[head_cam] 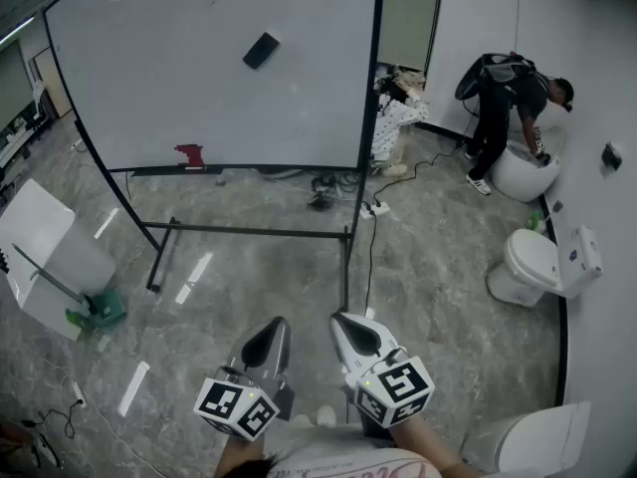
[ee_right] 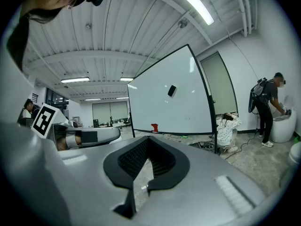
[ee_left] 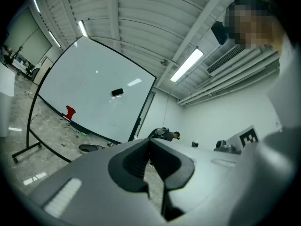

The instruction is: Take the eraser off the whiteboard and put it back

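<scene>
A black eraser [head_cam: 261,50] sticks on the big whiteboard [head_cam: 199,88] that stands on a wheeled frame far ahead of me. The left gripper view shows the eraser [ee_left: 117,92] in the middle of the board; the right gripper view shows the eraser [ee_right: 171,90] too. A red object [head_cam: 189,154] rests on the board's lower rail. My left gripper [head_cam: 271,335] and right gripper [head_cam: 348,329] are side by side low in the head view, well short of the board. Both are shut with nothing between the jaws, as the left gripper [ee_left: 149,142] and right gripper [ee_right: 147,142] show in their own views.
The board's frame bar [head_cam: 249,232] and legs cross the floor ahead. A white box [head_cam: 45,257] stands at the left. At the right a person [head_cam: 508,93] bends over a toilet, with another toilet [head_cam: 532,267] nearer. Cables and a power strip [head_cam: 376,207] lie by the board's right post.
</scene>
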`<action>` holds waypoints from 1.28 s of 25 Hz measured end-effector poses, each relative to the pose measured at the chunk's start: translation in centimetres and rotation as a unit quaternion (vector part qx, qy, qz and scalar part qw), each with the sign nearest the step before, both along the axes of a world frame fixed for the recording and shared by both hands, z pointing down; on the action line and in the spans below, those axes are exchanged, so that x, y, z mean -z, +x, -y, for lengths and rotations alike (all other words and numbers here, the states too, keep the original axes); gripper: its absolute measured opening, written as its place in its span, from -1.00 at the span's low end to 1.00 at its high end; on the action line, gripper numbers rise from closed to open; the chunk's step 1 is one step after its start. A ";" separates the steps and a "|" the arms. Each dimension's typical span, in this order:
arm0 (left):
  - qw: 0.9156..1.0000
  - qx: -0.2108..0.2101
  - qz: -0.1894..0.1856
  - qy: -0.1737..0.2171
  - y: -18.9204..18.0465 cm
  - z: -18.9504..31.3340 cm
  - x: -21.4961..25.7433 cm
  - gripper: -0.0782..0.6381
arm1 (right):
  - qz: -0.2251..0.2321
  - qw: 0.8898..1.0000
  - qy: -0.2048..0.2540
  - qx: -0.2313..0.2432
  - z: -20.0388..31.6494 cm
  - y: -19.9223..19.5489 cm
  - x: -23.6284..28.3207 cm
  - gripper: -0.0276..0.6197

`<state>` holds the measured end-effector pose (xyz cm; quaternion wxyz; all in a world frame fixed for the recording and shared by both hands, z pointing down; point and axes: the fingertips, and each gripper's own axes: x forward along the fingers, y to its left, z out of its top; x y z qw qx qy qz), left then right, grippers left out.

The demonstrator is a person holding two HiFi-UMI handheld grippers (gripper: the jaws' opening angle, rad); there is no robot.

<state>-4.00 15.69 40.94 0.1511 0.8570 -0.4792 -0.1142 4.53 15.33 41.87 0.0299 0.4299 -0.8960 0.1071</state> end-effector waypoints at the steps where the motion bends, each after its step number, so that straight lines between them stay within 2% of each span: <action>1: 1.000 -0.001 -0.001 0.000 0.0 0.0 0.0 -0.78 | 0.001 1.000 -0.001 0.001 -0.1 -0.1 0.0 -0.91; 12: 1.000 0.006 -0.001 0.000 -0.5 0.1 0.4 -0.78 | 0.000 1.000 -0.003 0.009 0.0 -0.6 -0.3 -0.91; 18: 1.000 0.011 0.004 0.006 -0.3 0.5 0.4 -0.78 | 0.023 0.999 -0.004 0.027 -0.1 -0.5 -0.3 -0.91; 27: 0.999 0.048 0.011 0.021 -1.9 1.9 0.8 -0.78 | 0.013 0.999 -0.016 0.043 0.4 -0.2 -1.0 -0.91; 32: 0.997 0.065 0.031 0.025 -3.0 4.4 0.6 -0.78 | 0.012 0.999 -0.018 0.041 2.9 -0.8 -1.1 -0.91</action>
